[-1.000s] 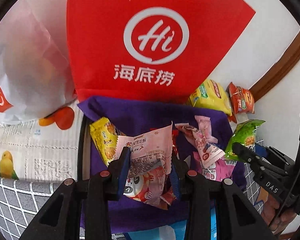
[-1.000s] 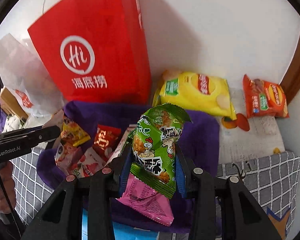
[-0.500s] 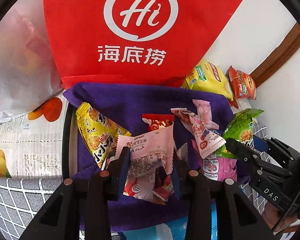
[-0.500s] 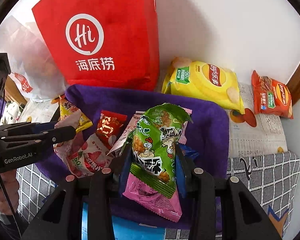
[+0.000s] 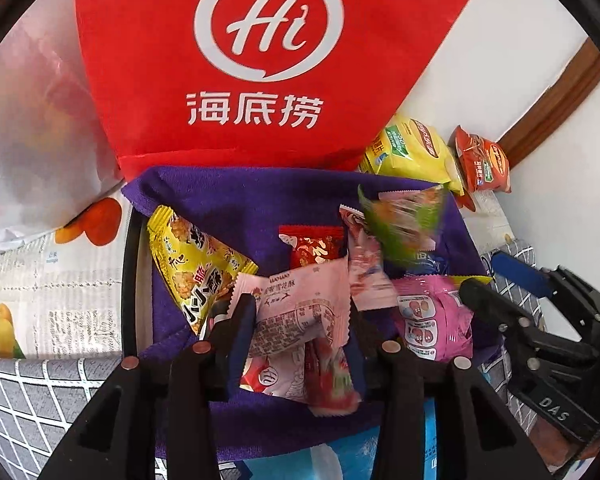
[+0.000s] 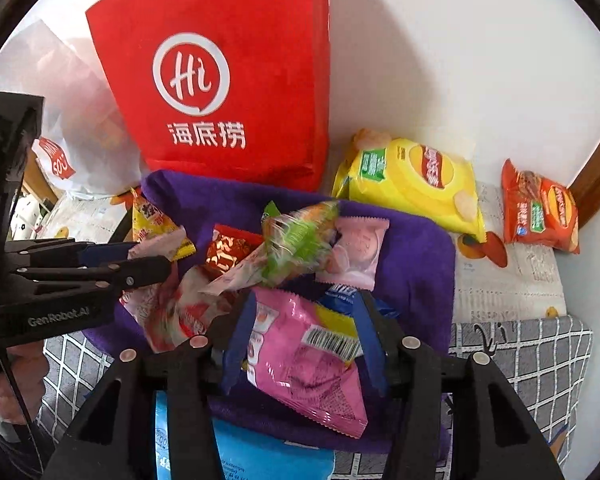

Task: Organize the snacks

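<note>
Two grippers are working over a purple cloth (image 5: pixel 236 200) piled with snack packets, and that cloth is the landmark for everything else. The left gripper (image 5: pixel 300 320) is holding a pale pink packet (image 5: pixel 300 300), its jaws clamped on the packet's sides above the cloth's near half. The right gripper (image 6: pixel 304 336) is hanging above the cloth's near edge with its jaws apart, and a bright pink packet (image 6: pixel 300 356) is lying between them; whether the pads are touching it is hard to tell.

A green packet (image 6: pixel 296 240) is showing as a streaked blur over the cloth's middle, so its print is unreadable and I cannot tell whether it is resting on the pile or in the air. The left view is catching the same green packet (image 5: pixel 404 220) blurred toward the cloth's right side.

Only the right view is giving the whole yellow chip bag (image 6: pixel 416 184) and the orange bag (image 6: pixel 540 212), both lying beyond the cloth's right corner; in the left view they are squeezed small at the edge. Only the left view is showing the yellow packet (image 5: pixel 192 264) in full at the cloth's left edge. A red shopping bag (image 6: pixel 228 72) is standing behind the cloth against the wall, its top cut off in both views. A blue packet (image 6: pixel 252 456) is peeking out from under the cloth's near edge, mostly hidden by the gripper.
</note>
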The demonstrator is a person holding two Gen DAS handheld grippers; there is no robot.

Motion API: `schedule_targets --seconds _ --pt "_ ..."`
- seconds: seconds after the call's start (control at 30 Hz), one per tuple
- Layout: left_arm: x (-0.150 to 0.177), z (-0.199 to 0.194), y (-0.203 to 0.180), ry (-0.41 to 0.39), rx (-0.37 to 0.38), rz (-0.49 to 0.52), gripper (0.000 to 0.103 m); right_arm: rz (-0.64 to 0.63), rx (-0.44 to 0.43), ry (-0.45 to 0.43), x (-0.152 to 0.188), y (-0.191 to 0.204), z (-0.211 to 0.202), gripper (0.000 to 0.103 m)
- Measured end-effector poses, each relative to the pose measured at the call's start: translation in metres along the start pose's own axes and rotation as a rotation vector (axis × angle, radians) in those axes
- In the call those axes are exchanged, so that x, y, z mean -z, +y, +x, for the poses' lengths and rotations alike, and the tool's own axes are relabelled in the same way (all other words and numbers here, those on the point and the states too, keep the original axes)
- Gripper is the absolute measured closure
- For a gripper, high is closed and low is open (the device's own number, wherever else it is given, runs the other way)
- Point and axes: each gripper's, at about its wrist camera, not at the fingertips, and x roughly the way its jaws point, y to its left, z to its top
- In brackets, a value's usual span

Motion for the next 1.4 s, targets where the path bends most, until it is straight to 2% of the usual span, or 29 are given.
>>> schedule_targets --seconds 0.07,0.43,0.5,0.57,0.7,0.83,0.9,0.93,1.13,1.4 --pt "0.0 -0.004 -0.002 -0.008 0.0 -0.002 0.05 0.0 0.003 -0.015 -0.001 0.001 -0.007 0.051" --pt "0.003 -0.057 -0.017 -0.114 0.005 0.044 0.038 0.031 0.0 -0.144 -0.002 0.007 -0.067 0.05" --pt "0.005 -0.069 -0.021 -0.138 0.005 0.06 0.037 0.056 -0.008 -0.16 0.001 0.008 -0.08 0.05" --pt "0.008 -0.081 -0.026 -0.161 0.006 0.078 0.029 0.07 -0.008 -0.168 0.006 0.009 -0.091 0.05" --pt "0.017 -0.103 -0.033 -0.188 0.013 0.086 0.029 0.064 0.037 -0.186 0.022 0.014 -0.12 0.05" --pt "0.04 -0.123 -0.039 -0.198 -0.001 0.091 0.028 0.071 0.087 -0.215 0.046 0.018 -0.149 0.049" --pt "0.054 -0.133 -0.041 -0.208 -0.003 0.096 0.023 0.073 0.094 -0.229 0.058 0.02 -0.163 0.046" --pt "0.062 -0.139 -0.041 -0.216 -0.006 0.098 0.016 0.072 0.095 -0.234 0.064 0.021 -0.17 0.046" --pt "0.114 -0.171 -0.049 -0.277 -0.044 0.108 0.016 0.09 0.091 -0.24 0.106 0.025 -0.204 0.043" --pt "0.184 -0.196 -0.055 -0.324 -0.08 0.077 0.014 0.126 0.075 -0.286 0.173 0.025 -0.233 0.019"
